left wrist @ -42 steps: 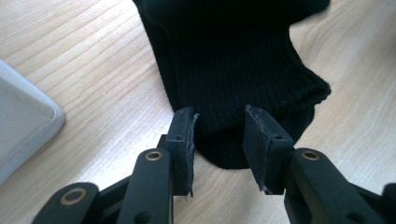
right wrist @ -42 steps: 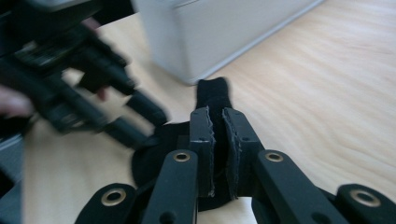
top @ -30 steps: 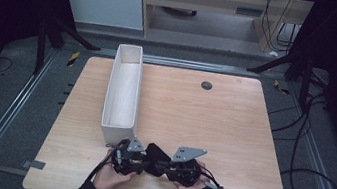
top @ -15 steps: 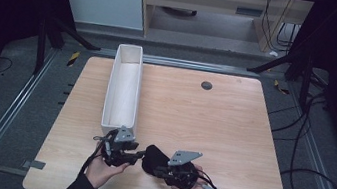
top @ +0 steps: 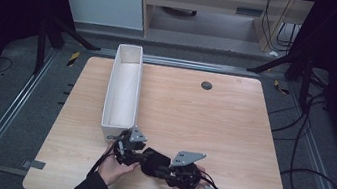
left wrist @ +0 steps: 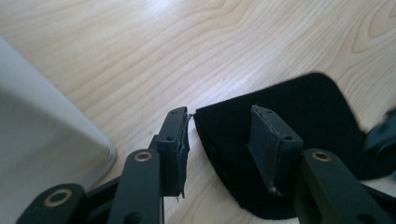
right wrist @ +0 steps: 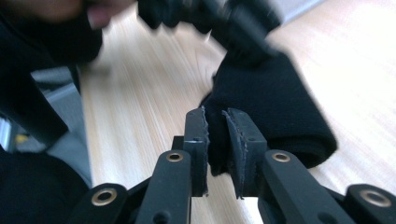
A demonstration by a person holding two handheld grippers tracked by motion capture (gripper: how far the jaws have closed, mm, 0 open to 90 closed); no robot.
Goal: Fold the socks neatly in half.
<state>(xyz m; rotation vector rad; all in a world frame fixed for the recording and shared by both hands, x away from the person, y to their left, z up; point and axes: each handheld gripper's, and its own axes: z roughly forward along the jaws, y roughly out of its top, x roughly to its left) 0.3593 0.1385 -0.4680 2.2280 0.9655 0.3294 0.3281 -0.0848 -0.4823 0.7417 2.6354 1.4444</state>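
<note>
A folded black cloth (top: pixel 153 159) lies on the wooden table (top: pixel 213 121) near its front edge, between my two grippers. My left gripper (top: pixel 143 154) is open and its jaws have just been opening. In the left gripper view its tips (left wrist: pixel 222 114) straddle the cloth's (left wrist: pixel 308 107) corner, with one pad (left wrist: pixel 264 135) over the fabric and the other at its edge. My right gripper (top: pixel 159 166) points left. Its jaws (right wrist: pixel 215 114) stand narrow with a fold of the cloth (right wrist: pixel 275 98) pinched between the pads, though they have just been opening a little.
A long white bin (top: pixel 123 88) stands upright left of centre, its near end (left wrist: pixel 42 140) close beside the left gripper. A small black disc (top: pixel 207 85) sits at the table's far side. Black frame legs and cables surround the table.
The left gripper has shifted a little toward the bin's near end and back. More of the black cloth shows between the two grippers. The right hand has stayed put.
</note>
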